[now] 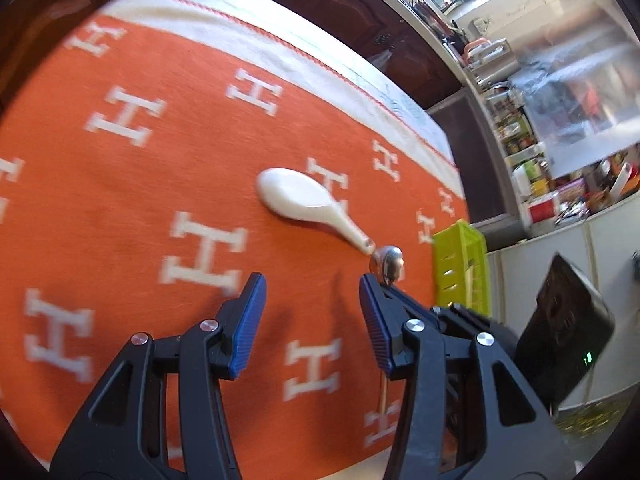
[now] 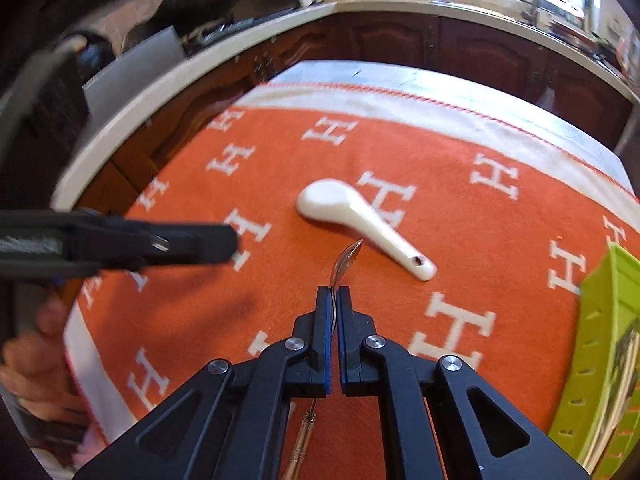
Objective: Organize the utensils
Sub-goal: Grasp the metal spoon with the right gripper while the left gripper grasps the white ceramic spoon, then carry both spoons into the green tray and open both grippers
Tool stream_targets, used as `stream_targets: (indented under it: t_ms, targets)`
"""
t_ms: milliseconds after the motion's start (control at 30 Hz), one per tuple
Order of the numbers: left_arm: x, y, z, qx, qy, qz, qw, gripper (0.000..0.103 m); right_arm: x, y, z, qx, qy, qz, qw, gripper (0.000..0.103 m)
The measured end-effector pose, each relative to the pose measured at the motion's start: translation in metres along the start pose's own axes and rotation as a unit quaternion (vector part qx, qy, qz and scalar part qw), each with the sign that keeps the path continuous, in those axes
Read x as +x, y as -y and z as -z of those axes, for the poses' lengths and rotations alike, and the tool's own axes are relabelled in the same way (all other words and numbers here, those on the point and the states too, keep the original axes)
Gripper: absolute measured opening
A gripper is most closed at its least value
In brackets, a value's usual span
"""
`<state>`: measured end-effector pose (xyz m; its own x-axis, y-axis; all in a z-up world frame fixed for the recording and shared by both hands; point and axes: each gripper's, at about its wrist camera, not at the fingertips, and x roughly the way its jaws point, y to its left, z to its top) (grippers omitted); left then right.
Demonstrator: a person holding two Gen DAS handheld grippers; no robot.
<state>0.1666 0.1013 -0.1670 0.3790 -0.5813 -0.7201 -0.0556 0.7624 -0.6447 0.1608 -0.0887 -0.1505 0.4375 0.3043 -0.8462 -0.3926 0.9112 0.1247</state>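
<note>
Biggest thing here is the orange cloth point(image 1: 160, 184) with white H letters all over it, filling most of both views, with a white border strip along its far edge in the upper part of each frame. Next up, a lime green bin point(image 2: 608, 344) with slots in its wall sits at the right edge of the cloth, lower right in the right wrist view and middle right in the left wrist view. Behind the cloth there's dark wood cabinetry and a cluttered counter, all pretty blurry. The left gripper point(image 1: 312, 304) is at the bottom of its own view with the blue pads apart and nothing between them, just bare cloth; in the right wrist view it pokes in from the left edge as a dark blurred bar. The right gripper point(image 2: 333, 300) is at bottom centre of its view, pads together and clamped on the metal spoon point(image 2: 347, 258), gripping the thin handle with the bowl sticking out ahead, seen edge-on, and the handle end trailing back under the jaws. The white spoon point(image 2: 360, 220) lies flat on the cloth around frame centre, bowl to the upper left, handle to the lower right, just beyond the metal spoon's tip.
</note>
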Motion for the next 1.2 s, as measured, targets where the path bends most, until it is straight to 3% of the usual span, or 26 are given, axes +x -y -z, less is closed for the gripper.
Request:
stream_targets:
  t_ms: [100, 200, 367, 667, 800, 933, 1200]
  targets:
    - [0.022, 0.002, -0.007, -0.042, -0.004, 0.031, 0.9986, 0.045, -0.016, 0.014, 0.0, 0.018, 0.014, 0.008, 1.0, 0.002]
    - [0.041, 0.005, -0.013, -0.076, 0.005, 0.036, 0.9964, 0.045, -0.031, 0.033, 0.002, 0.051, 0.026, 0.006, 0.998, 0.002]
    - [0.065, 0.014, -0.018, -0.112, 0.019, 0.009, 0.9935, 0.045, -0.056, 0.057, 0.005, 0.084, 0.048, 0.009, 0.995, 0.002]
    - [0.087, 0.039, -0.029, -0.124, 0.073, -0.044, 0.9886, 0.043, -0.099, 0.077, 0.016, 0.11, 0.081, 0.007, 0.991, 0.002]
    - [0.095, 0.046, -0.034, -0.137, 0.097, -0.085, 0.9821, 0.021, -0.109, 0.08, 0.026, 0.117, 0.081, 0.006, 0.99, 0.002]
    - [0.102, 0.05, -0.043, -0.141, 0.106, -0.083, 0.9808, 0.01, -0.114, 0.086, 0.036, 0.13, 0.078, 0.007, 0.988, 0.002]
    - [0.092, 0.06, -0.046, -0.098, 0.065, -0.062, 0.9911, 0.006, -0.137, 0.106, 0.057, 0.163, 0.087, -0.007, 0.983, 0.002]
